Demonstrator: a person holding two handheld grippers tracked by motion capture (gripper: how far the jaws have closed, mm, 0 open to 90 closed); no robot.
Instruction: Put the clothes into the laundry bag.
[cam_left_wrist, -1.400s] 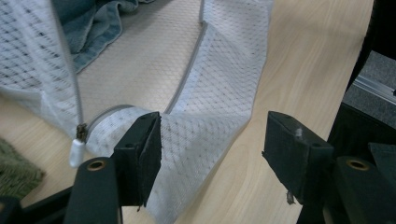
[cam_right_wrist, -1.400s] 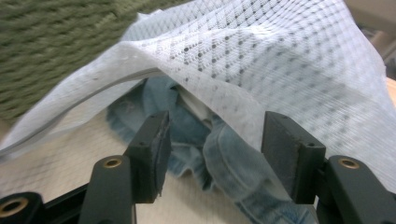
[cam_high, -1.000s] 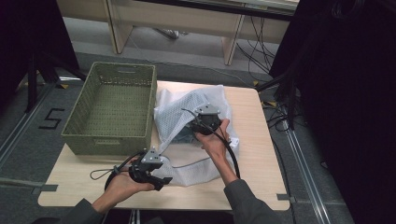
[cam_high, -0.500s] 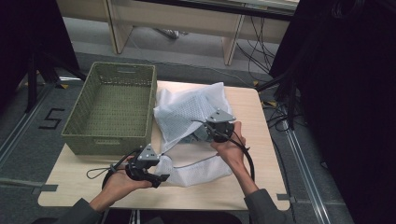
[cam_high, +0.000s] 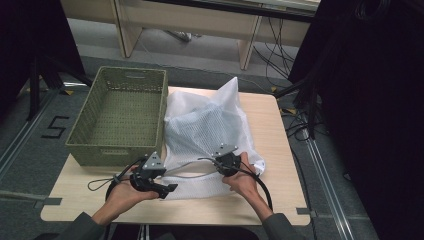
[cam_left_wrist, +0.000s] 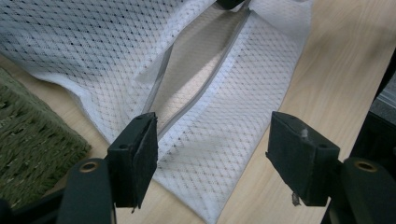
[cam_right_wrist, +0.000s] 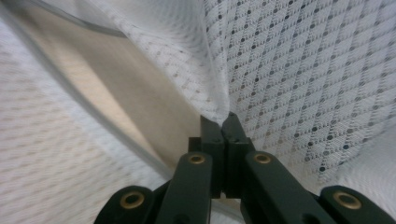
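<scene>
Setting: pale wooden table (cam_high: 280, 165) on a grey floor, dark curtains to the sides, desks and loose cables behind.
Nearest edge: a person's two forearms enter from the bottom of the high view, one gripper in each hand.
Left gripper (cam_high: 161, 190): held low at the near-left of the table, jaws parted, nothing pinched; in the left gripper view the two black pads (cam_left_wrist: 135, 158) stand wide over the near corner of the white mesh bag (cam_high: 210, 130), not pressing on it.
Right gripper (cam_high: 220, 159): jaws have just been closing and now stand clamped together on a fold of the bag's mesh beside its opening; in the right gripper view the fabric (cam_right_wrist: 299, 84) rises from between the shut tips.
Bag: lying across the middle of the table, near end flat between the two grippers, far end bunched and peaked; a grey zipper (cam_left_wrist: 205, 88) runs along the gaping mouth, bare tabletop showing through it.
Basket: green woven basket (cam_high: 85, 145) on the table's left half, just beside the bag, its long side against the mesh.
Cables: a black lead (cam_high: 262, 185) loops from the right gripper back past the wrist.
</scene>
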